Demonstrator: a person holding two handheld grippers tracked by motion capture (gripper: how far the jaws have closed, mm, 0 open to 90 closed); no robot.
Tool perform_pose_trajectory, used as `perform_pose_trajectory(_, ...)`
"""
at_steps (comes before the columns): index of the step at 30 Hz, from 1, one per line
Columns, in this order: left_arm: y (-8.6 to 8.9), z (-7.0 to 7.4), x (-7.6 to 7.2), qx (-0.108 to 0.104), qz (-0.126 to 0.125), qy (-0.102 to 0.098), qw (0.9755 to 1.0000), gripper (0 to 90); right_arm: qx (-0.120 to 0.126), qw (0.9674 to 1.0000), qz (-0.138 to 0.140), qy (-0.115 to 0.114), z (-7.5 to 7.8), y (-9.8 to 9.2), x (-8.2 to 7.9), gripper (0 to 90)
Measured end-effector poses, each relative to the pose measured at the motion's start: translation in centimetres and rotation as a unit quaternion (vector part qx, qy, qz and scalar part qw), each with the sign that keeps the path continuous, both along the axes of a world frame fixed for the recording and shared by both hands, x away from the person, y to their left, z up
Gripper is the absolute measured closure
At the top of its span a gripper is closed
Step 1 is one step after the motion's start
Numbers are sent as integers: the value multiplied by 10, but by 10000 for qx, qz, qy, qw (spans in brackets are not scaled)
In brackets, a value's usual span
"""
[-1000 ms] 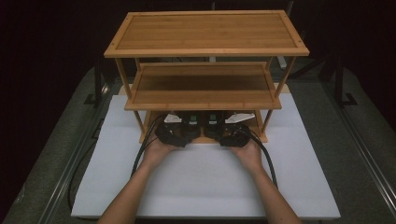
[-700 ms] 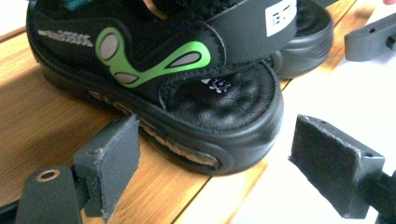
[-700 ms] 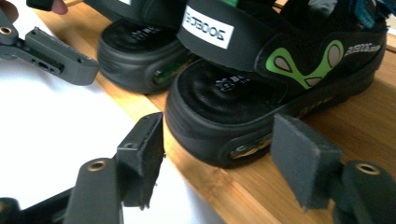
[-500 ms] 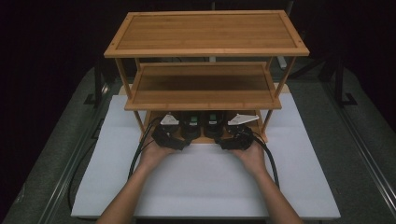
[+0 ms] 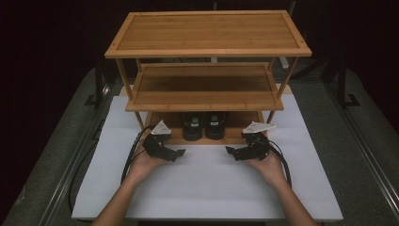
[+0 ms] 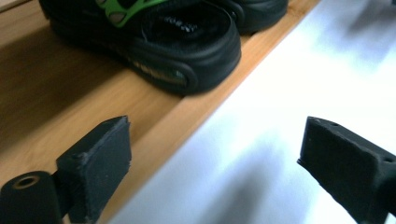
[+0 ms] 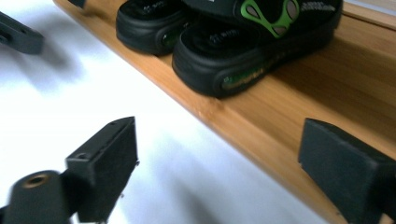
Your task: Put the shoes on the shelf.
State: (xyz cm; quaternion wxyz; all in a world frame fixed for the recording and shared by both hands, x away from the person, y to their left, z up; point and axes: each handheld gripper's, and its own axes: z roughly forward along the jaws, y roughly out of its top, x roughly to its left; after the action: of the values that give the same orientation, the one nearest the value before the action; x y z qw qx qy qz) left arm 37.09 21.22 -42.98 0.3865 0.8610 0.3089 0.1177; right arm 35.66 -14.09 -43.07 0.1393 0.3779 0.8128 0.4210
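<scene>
At the lower left of centre in the high view, the left claw [image 5: 179, 152] lies on the white table [image 5: 207, 188], just in front of the bottom shelf [image 5: 176, 140] of the bamboo rack [image 5: 207, 33]; its jaws stand spread with nothing between them, having just been opening. Above and to the right of it in that frame, the left sandal [image 5: 192, 126] sits on the bottom shelf, long axis running front to back, heel toward the person. In the left gripper view, that sandal [image 6: 159, 46] appears in the upper centre, ahead of the jaws and apart from them. Touching or just beside it stands the right sandal [image 5: 215, 125], parallel to the first. At the lower right of centre, the right claw [image 5: 229, 151] lies likewise spread and empty, its jaws having just been opening, with the sandal [image 7: 252, 42] ahead in the right gripper view. Judgement: the pair lies between the claws and up-frame; each claw is nearer its own sandal.
</scene>
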Motion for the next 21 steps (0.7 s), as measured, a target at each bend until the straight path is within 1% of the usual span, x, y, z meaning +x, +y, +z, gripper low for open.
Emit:
perform_pose_trajectory(3, 7, 3, -10, 4, 23, -49, 10000, 75, -20, 10000, -52, -17, 1, -7, -9, 76)
perform_pose_trajectory(5, 12, 5, -17, 39, -1, -114, 9999, 75, -64, 9999, -109, 0, 2, -12, -15, 32)
perform_pose_trajectory(7, 19, 7, -26, 17, -2, -169, 9999, 75, -93, 9998, -158, 21, 2, -18, -22, 26)
perform_pose_trajectory(9, 23, 8, -32, 37, -2, -191, 9998, 75, -48, 9999, -151, -16, 1, -25, -28, 26)
perform_pose_trajectory(12, 32, 10, -44, 27, 38, -210, 9998, 74, -52, 9998, -187, -44, 1, -35, -40, 26)
perform_pose_trajectory(14, 37, 10, -49, 55, 49, -159, 9998, 31, -54, 9998, -209, -47, 0, -40, -46, 26)
perform_pose_trajectory(15, 40, 9, -52, 101, 31, -152, 9998, 27, -65, 9997, -233, -58, 0, -44, -49, 26)
perform_pose_trajectory(17, 47, 7, -59, 91, 75, -131, 9998, 27, -83, 9996, -270, -58, -1, -51, -57, 26)
perform_pose_trajectory(21, 61, 3, -74, 119, 160, -84, 9998, 20, -95, 9993, -359, 26, -6, -67, -72, 26)
